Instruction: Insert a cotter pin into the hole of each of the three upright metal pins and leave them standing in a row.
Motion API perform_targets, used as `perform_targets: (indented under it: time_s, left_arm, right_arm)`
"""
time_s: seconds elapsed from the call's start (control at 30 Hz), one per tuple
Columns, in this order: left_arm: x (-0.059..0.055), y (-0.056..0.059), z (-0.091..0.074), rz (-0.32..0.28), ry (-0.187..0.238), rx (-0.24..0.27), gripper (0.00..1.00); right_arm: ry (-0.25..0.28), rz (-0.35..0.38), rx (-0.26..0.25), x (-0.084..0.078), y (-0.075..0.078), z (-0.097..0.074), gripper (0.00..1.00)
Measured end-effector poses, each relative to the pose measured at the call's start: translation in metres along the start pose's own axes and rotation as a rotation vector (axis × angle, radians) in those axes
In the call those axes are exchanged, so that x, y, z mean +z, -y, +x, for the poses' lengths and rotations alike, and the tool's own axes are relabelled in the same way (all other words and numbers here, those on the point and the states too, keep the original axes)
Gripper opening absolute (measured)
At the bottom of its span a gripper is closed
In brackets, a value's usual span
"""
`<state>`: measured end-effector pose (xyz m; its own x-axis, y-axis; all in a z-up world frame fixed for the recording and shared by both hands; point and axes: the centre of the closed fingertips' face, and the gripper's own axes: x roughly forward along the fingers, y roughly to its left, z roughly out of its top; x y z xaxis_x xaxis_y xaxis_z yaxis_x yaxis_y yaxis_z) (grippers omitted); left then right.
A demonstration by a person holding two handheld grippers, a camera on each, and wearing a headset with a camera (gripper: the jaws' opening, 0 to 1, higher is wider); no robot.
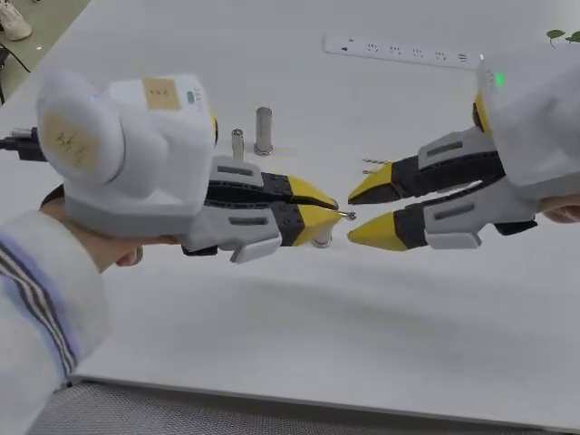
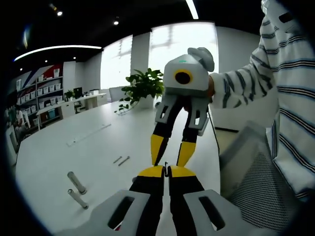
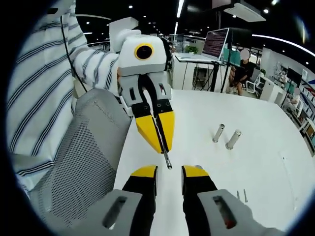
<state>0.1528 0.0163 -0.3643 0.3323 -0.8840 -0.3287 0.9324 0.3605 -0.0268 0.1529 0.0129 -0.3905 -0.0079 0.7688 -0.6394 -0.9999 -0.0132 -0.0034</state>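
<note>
My left gripper [image 1: 332, 209] clamped a cotter pin [image 3: 166, 158], mid-frame; right gripper [image 1: 352, 216] stood jaws apart beside its tip; two metal pins [image 1: 264, 130] upright above.

Open-plan office. A long white table [image 1: 362, 344] is seen, with a white power strip [image 1: 399, 51] laid on it. A grey mesh office chair [image 3: 83, 147] is placed beside the table. Large bright windows [image 2: 162, 49] and a potted plant [image 2: 142, 86] are seen at the far end. Wall shelves [image 2: 47, 81] are stocked with boxes, with more desks [image 2: 86, 101] near them. A lit screen [image 3: 215, 43] is raised on a stand; a person [image 3: 242, 69] is seated further back. The dark ceiling is fitted with spotlights and strip lights [image 3: 179, 7].
</note>
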Motion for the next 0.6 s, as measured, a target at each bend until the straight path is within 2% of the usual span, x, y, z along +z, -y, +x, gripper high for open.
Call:
perform_targets:
  time_s: [0.17, 0.4, 0.6]
  left_arm:
    - [0.001, 0.003, 0.0, 0.009, 0.007, -0.016, 0.0]
    - [0.0, 0.006, 0.001, 0.007, 0.009, -0.032, 0.0]
    - [-0.001, 0.008, 0.002, 0.013, 0.007, -0.043, 0.0]
  right_arm:
    - [0.023, 0.035, 0.022, 0.001, -0.008, 0.004, 0.09]
    - [0.052, 0.057, 0.023, 0.008, -0.01, 0.005, 0.02]
    - [0.055, 0.051, 0.028, 0.009, -0.013, 0.004, 0.0]
